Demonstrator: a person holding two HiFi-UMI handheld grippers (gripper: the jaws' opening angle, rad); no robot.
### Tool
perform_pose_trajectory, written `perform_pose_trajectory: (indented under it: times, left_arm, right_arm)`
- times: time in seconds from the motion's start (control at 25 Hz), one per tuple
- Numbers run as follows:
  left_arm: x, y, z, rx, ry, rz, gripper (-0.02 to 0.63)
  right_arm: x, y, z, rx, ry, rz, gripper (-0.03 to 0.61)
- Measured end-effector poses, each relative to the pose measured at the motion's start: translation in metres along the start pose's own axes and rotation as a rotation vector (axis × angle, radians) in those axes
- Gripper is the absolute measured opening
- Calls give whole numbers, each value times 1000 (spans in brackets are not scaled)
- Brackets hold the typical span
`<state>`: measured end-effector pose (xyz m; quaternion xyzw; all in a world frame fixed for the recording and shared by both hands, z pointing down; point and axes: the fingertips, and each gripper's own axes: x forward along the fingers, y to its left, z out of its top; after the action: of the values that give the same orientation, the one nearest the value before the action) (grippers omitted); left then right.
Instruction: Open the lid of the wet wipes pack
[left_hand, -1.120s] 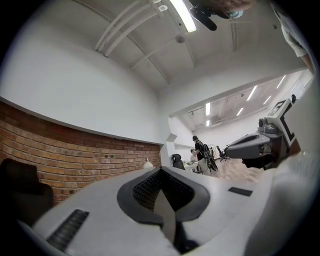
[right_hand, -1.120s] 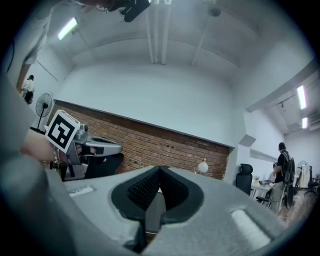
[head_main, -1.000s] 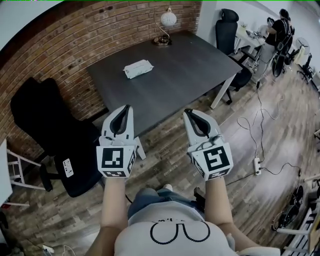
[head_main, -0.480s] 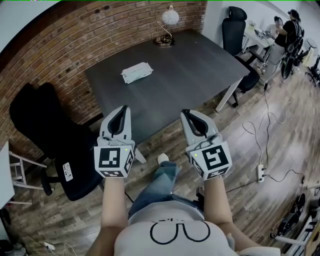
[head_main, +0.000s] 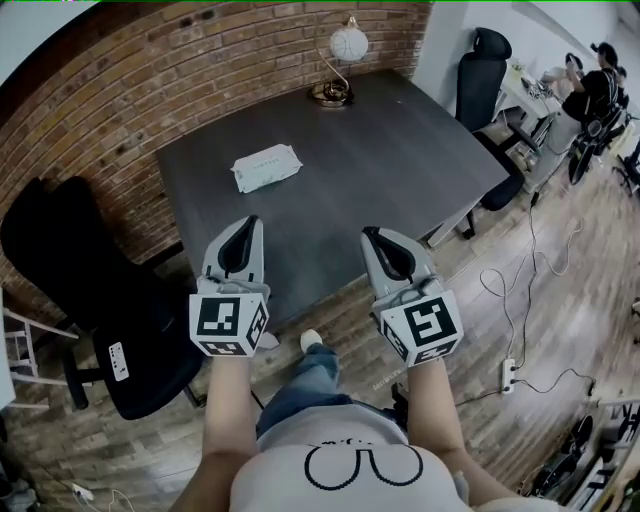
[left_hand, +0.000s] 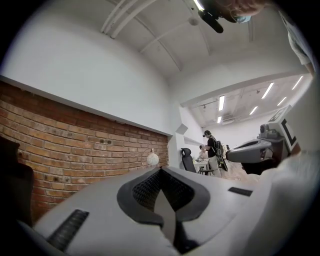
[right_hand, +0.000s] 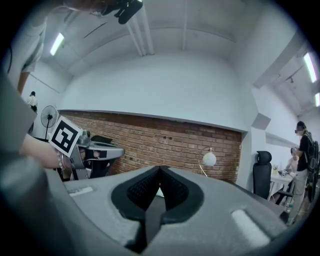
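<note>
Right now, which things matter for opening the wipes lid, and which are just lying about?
For the job: wet wipes pack, left gripper, right gripper, both shut and empty.
Lying about: lamp, black chair, power strip.

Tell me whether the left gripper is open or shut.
Shut: the grey left gripper has its jaws meeting at the tips, with nothing held between them.
</note>
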<state>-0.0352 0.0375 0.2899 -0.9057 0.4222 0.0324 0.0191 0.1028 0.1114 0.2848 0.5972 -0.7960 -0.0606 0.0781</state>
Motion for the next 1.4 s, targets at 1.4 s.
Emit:
perform_pose_trajectory:
  times: [1.4]
  left_arm:
    - [217,158,-127,119,381,93,196]
  right_arm:
    - [319,-85,-79,63,146,406,2]
